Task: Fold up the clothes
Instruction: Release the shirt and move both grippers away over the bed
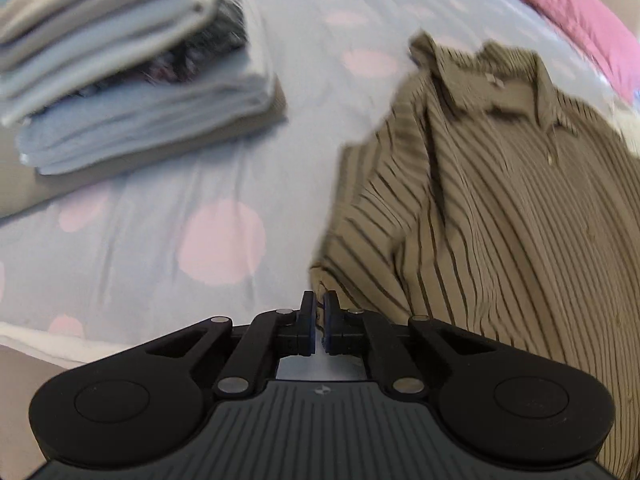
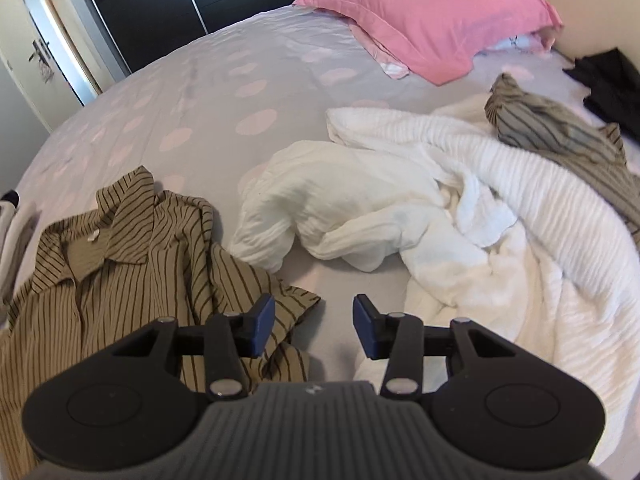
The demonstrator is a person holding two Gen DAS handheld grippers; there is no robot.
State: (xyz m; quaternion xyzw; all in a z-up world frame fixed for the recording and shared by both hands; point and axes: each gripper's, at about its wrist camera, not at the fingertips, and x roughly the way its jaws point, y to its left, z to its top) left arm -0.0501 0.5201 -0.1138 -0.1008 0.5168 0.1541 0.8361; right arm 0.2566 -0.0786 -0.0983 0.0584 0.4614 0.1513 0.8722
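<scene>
An olive shirt with dark stripes (image 1: pixel 500 208) lies spread on the bed, collar toward the pillow, and fills the right half of the left wrist view. My left gripper (image 1: pixel 319 304) is shut on the tip of its near sleeve at the shirt's left edge. In the right wrist view the same striped shirt (image 2: pixel 132 264) lies at the lower left, its other sleeve crumpled under the left finger. My right gripper (image 2: pixel 314 322) hangs open over that sleeve's end and the bare sheet, holding nothing.
A stack of folded clothes (image 1: pixel 132 68) sits at the far left of the bed. A heap of white garments (image 2: pixel 440 208) lies right of the shirt, with a second striped garment (image 2: pixel 560 136) and a black one (image 2: pixel 612 80) behind. A pink pillow (image 2: pixel 432 12) is at the head.
</scene>
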